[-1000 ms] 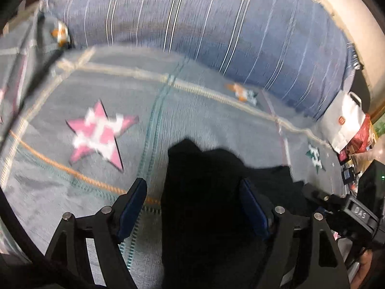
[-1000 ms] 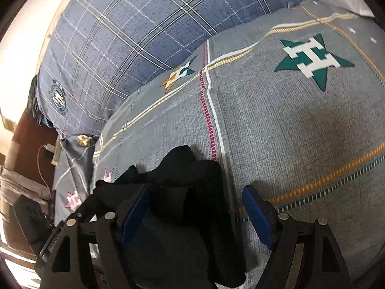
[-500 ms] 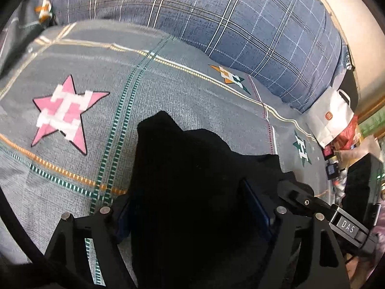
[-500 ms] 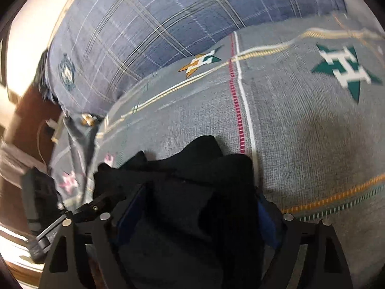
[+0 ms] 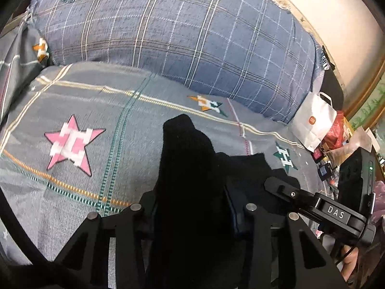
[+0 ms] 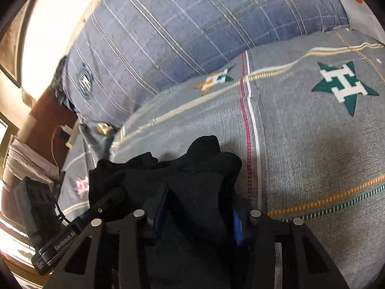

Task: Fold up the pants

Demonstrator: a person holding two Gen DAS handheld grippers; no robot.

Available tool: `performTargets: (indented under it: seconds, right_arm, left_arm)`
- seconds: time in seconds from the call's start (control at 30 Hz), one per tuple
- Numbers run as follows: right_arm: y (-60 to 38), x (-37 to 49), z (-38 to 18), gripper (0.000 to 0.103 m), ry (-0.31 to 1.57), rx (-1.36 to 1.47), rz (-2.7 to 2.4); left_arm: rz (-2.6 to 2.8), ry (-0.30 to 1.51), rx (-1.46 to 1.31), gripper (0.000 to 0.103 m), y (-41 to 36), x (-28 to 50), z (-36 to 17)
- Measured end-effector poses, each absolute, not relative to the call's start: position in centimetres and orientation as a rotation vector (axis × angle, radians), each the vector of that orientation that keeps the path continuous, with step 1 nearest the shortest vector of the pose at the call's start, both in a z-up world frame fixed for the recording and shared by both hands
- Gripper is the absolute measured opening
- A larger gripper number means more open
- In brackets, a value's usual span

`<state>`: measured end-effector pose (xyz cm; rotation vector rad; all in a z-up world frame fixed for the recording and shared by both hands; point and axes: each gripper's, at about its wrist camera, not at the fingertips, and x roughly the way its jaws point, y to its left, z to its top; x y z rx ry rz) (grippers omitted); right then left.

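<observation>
The black pants (image 5: 187, 159) lie bunched on a grey bedspread with star patterns (image 5: 72, 142). My left gripper (image 5: 190, 207) is shut on a fold of the pants, which rises in a peak between the fingers. My right gripper (image 6: 197, 212) is shut on another part of the same pants (image 6: 199, 168). The two grippers are close together: the right one (image 5: 312, 204) shows at the right of the left wrist view, the left one (image 6: 72, 231) at the lower left of the right wrist view. The fabric hides most of the pads.
A large blue plaid pillow (image 5: 192, 36) lies along the far side of the bed. A white paper bag (image 5: 312, 122) and clutter stand at the right bed edge. A wooden floor with a cable and plug (image 6: 65, 134) lies past the left edge.
Both grippers went from open around the pants to shut on them. The fabric now stands bunched higher between the fingers, and the views have tilted up toward the pillow.
</observation>
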<state>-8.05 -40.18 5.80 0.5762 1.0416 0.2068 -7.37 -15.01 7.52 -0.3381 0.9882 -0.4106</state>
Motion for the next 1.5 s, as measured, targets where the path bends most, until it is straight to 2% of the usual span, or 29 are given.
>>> performTargets:
  seconds: [0.13,0.23,0.33,0.37,0.4,0.47,0.7,0.83,0.87,0.93,0.97,1.0,1.07,1.13,1.2,1.23,1.5]
  right_arm:
    - [-39.9,-8.5,8.4,0.046,0.931,0.533,0.215]
    - [-39.9,-7.6,9.0,0.046,0.891,0.531,0.212]
    - [-39.9,-7.0,7.6,0.05,0.935,0.528,0.188]
    - [-39.8,-6.6,6.5,0.052,0.975,0.526,0.171]
    - [-39.6,-6.1,5.2,0.059,1.027,0.517,0.139]
    - [-39.6,-6.0,4.4,0.063,1.054,0.506,0.095]
    - [-40.6,-10.3,8.6,0.066,0.961,0.486,0.086]
    - [-39.9,-14.4,8.5,0.066,0.977,0.473,0.114]
    - [-39.9,-14.4,8.5,0.065,0.977,0.473,0.114]
    - [-38.9,-14.1,7.6,0.056,1.029,0.416,0.105]
    - [-38.9,-14.1,7.6,0.046,1.029,0.416,0.105]
    - [-38.4,-13.7,7.0,0.029,1.053,0.375,0.082]
    - [-38.1,-13.4,6.1,0.022,1.105,0.331,0.041]
    - [-37.9,-13.5,6.2,0.019,1.095,0.298,0.018]
    - [-37.8,-13.4,5.9,0.019,1.105,0.279,0.011]
    - [-37.7,-13.0,5.3,0.019,1.126,0.271,0.002]
    - [-38.6,-14.0,5.6,0.021,1.1,0.336,0.011]
  left_arm:
    - [-0.415,0.951,-0.354,0.044,-14.8,-6.6,9.5]
    - [-0.408,0.978,-0.346,0.047,-15.2,-5.2,8.7]
    - [-0.334,1.03,-0.258,0.059,-16.2,-4.6,6.0]
    - [-0.285,1.064,-0.224,0.066,-16.6,-4.4,5.0]
    - [-0.274,1.069,-0.215,0.067,-16.7,-4.4,4.7]
    - [-0.282,1.061,-0.218,0.068,-16.4,-4.7,5.2]
    - [-0.228,1.074,-0.213,0.068,-13.5,-9.4,6.7]
    - [-0.224,1.12,-0.177,0.068,-14.1,-11.4,5.7]
    - [-0.22,1.136,-0.176,0.068,-14.3,-11.6,5.2]
    - [-0.223,1.152,-0.181,0.068,-14.7,-12.0,4.5]
    - [-0.219,1.153,-0.162,0.068,-15.0,-12.1,4.4]
    - [-0.211,1.151,-0.127,0.068,-15.4,-12.1,4.2]
    - [-0.208,1.146,-0.101,0.068,-15.7,-12.3,4.2]
    - [-0.21,1.141,-0.109,0.069,-15.7,-12.2,4.0]
    - [-0.19,1.154,-0.105,0.082,-15.6,-11.9,3.4]
    - [-0.18,1.159,-0.112,0.084,-15.5,-11.7,3.1]
    - [-0.164,1.126,-0.109,0.085,-14.4,-12.7,4.7]
